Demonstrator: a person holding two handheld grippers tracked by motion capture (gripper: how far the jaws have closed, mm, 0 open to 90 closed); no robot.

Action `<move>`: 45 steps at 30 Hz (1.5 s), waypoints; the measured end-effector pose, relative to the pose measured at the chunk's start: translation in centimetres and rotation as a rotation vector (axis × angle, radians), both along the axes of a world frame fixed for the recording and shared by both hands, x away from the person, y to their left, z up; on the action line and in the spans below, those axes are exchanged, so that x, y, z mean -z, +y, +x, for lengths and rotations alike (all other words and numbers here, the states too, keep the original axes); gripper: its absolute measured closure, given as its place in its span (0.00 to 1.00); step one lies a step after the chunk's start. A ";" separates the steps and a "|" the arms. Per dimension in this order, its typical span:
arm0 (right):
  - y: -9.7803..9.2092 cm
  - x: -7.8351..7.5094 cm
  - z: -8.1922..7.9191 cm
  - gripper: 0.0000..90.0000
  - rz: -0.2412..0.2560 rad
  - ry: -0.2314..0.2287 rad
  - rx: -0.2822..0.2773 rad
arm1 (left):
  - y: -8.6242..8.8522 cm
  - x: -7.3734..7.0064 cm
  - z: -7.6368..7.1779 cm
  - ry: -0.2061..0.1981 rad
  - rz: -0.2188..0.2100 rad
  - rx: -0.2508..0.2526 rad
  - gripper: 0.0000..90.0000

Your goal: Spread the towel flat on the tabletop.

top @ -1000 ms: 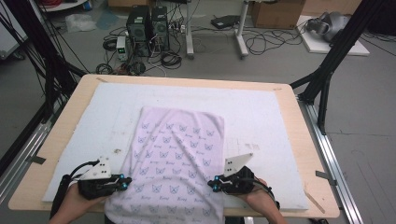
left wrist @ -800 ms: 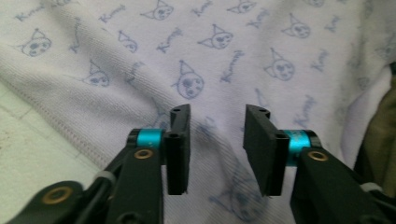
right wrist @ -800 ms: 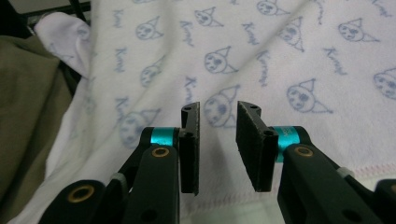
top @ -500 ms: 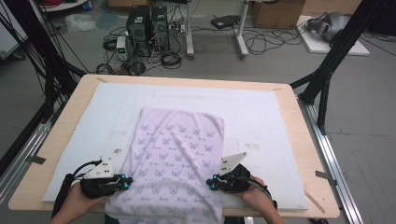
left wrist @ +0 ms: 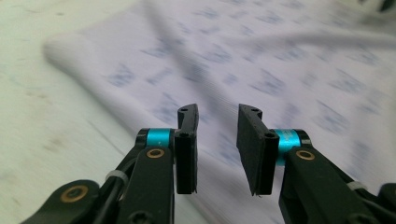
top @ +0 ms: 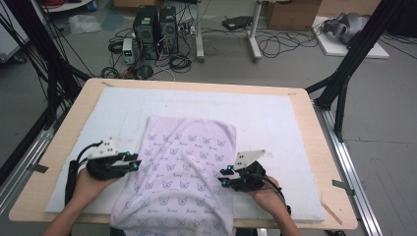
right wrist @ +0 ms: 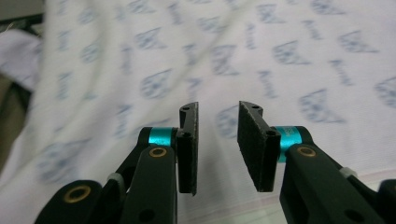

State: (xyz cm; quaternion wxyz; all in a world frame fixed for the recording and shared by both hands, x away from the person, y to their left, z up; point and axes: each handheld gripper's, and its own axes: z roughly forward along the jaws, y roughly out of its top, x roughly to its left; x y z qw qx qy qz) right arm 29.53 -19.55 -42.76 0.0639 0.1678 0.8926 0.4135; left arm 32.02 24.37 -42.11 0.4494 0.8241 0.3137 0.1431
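Pale lilac butterfly-print cloth (top: 182, 177) lies rumpled between both grippers, whose fingers stand apart.

a lab: computer towers (top: 155, 24), tangled floor cables (top: 275, 46) and black rig struts (top: 354, 54) surround the table (top: 305, 105).

The cloth (top: 184, 167) is pale lilac-white, printed all over with small blue-grey butterflies and tiny script beneath each one. It lies on a white mat (top: 275, 118), faintly scuffed with grey marks, over a light wooden table (top: 329, 147). The left gripper (top: 133, 161) and the right gripper (top: 223, 177) are black, each with bright turquoise rings and brass-coloured screws near the jaws, and each carries a pale grey plate on top. The floor (top: 295, 64) is grey with black cables
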 end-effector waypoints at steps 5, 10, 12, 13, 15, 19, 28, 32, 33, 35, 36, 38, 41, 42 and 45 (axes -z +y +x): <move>-0.6 0.5 2.1 0.73 0.003 0.020 0.069 | -0.7 1.2 4.4 0.061 0.046 -0.153 0.64; -1.2 0.6 2.5 0.71 0.023 0.026 0.090 | -1.7 2.1 6.2 0.105 0.073 -0.209 0.89; -1.2 0.6 2.5 0.71 0.020 0.021 0.091 | -2.1 1.9 6.5 0.096 0.073 -0.244 0.96; -1.2 0.6 2.4 0.71 0.017 0.025 0.090 | -2.4 1.6 6.4 0.077 0.060 -0.256 0.96; -1.1 0.6 2.4 0.71 0.012 0.021 0.083 | -3.7 0.9 5.7 0.045 -0.004 -0.198 0.96; -1.1 0.6 2.3 0.70 0.011 0.020 0.080 | -8.1 0.0 3.6 0.023 0.051 0.138 0.74; -1.4 0.3 3.1 0.70 0.006 0.003 0.093 | -7.6 0.0 4.8 -0.028 0.021 0.062 0.74; -1.2 0.3 4.2 0.70 -0.014 0.004 0.104 | -8.1 0.7 6.4 -0.005 0.090 -0.026 0.65; -1.1 0.3 4.4 0.70 -0.022 0.003 0.106 | -8.2 0.9 6.7 0.004 0.088 -0.033 0.62; -1.1 0.4 4.8 0.69 -0.025 -0.001 0.110 | -8.5 1.0 7.3 0.015 0.105 -0.013 0.69; -1.1 0.4 5.1 0.69 -0.025 0.005 0.113 | -8.7 1.0 7.4 0.007 0.106 0.004 0.83; -1.2 0.4 5.5 0.69 -0.005 -0.003 0.124 | -8.6 1.1 7.8 0.017 0.125 0.010 0.96; -1.7 0.4 6.1 0.69 -0.006 -0.003 0.137 | -6.3 0.1 8.9 -0.029 0.129 -0.123 0.97; -1.9 0.2 6.2 0.69 -0.010 -0.006 0.141 | -4.8 -0.4 9.3 -0.032 0.105 -0.186 0.97; -2.6 -0.6 6.9 0.70 -0.004 -0.026 0.174 | -0.6 -0.8 10.1 -0.008 0.050 -0.333 0.79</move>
